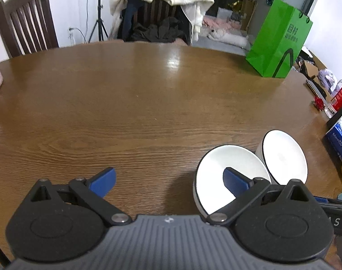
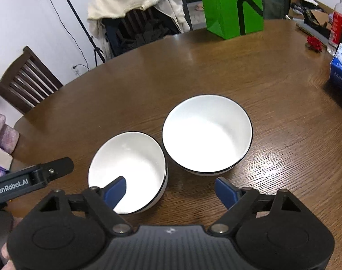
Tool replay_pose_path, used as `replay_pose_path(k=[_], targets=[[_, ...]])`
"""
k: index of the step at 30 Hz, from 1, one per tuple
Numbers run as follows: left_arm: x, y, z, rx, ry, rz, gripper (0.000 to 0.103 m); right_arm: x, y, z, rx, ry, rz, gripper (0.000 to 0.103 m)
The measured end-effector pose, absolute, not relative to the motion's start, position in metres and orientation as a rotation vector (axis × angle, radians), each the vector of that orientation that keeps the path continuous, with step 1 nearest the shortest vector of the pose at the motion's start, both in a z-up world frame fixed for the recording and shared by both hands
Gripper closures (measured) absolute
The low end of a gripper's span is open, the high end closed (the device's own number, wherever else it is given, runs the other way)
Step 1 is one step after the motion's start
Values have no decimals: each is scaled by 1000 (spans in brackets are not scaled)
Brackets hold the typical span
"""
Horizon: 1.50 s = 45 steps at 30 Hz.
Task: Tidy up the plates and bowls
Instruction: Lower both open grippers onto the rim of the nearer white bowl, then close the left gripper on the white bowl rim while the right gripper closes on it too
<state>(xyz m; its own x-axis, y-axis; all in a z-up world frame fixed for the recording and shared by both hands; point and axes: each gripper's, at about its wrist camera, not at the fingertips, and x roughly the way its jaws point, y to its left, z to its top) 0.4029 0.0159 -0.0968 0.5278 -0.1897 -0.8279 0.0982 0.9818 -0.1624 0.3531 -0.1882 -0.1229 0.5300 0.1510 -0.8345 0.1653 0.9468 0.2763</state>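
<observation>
Bowls [image 2: 207, 135] side by side on table [image 2: 272, 90], both grippers' jaws wide apart, empty.

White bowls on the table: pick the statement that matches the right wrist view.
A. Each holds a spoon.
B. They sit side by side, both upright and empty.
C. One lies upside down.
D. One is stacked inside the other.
B: the nearer bowl and the farther bowl stand next to each other on the table, open sides up, showing bare white insides.

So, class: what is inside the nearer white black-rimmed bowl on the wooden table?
The nearer white black-rimmed bowl looks empty; the right gripper's blue finger covers part of its inside.
</observation>
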Motion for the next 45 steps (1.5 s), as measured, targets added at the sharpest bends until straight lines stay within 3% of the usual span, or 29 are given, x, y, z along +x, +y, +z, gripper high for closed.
replay_pose_path(k=[10, 15, 30, 33, 37, 40, 45], targets=[[420, 2, -122, -67, 1060, -180, 1, 376, -186, -149, 365, 1086, -4, 27], [427, -1, -134, -57, 1087, -177, 7, 384, -183, -159, 371, 1109, 9, 33], [438, -6, -156, -72, 1163, -224, 44, 395, -179, -182, 398, 1155, 13, 61], [438, -9, -155, -88, 1162, -251, 57, 396, -180, -185, 398, 1162, 13, 71], [438, -13, -154, -113, 1170, -302, 84, 398, -178, -187, 407, 1161, 24, 79], [438, -17, -154, -105, 1172, -311, 86, 398, -176, -186, 410, 1157, 43, 88], [439, -17, -153, -112, 1170, -308, 87, 400, -170, -185, 395, 1153, 44, 89]])
